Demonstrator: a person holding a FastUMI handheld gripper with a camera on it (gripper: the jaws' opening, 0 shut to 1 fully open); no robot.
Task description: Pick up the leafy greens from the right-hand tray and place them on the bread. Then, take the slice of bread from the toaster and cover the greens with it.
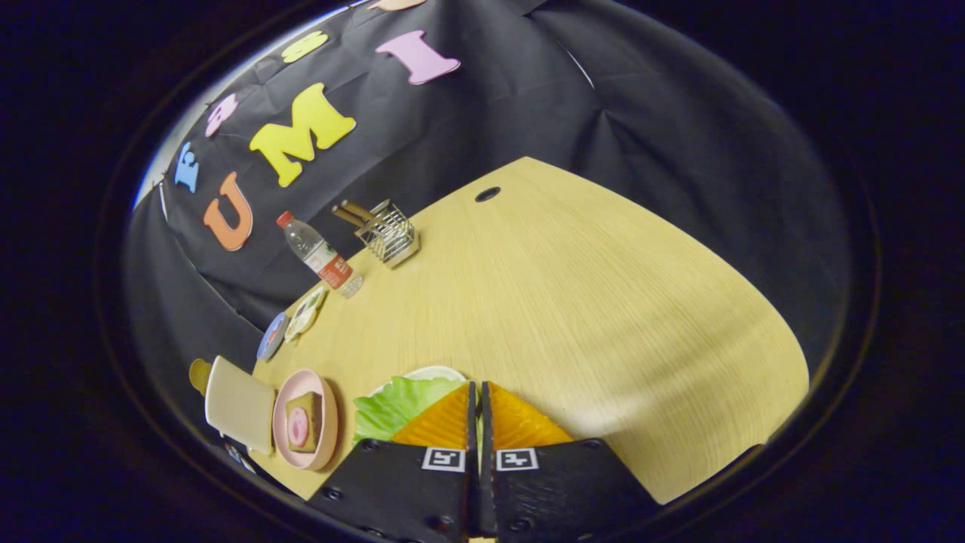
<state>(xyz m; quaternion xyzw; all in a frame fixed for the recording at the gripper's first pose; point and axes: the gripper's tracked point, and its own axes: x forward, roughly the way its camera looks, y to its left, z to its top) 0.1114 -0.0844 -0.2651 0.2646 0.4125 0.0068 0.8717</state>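
Table (573, 302): pale wood, with a dark round hole near its far edge.
Gripper (478, 388): fingers nearly together, a thin sliver of leaf in the narrow gap; whether both press on it cannot be told.
Leafy greens (392, 407): spread just left of the fingers, over a white tray (436, 372).
Toaster (240, 405): cream, at the table's left edge.
Pink plate (329, 422): beside the toaster, carrying bread (304, 422).
Wire holder (388, 234): far side.
Bottle (320, 255): left of the holder.

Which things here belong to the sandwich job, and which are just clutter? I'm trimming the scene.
Job: leafy greens pinched in the gripper, white tray, bread on pink plate, toaster.
Clutter: water bottle, wire holder.
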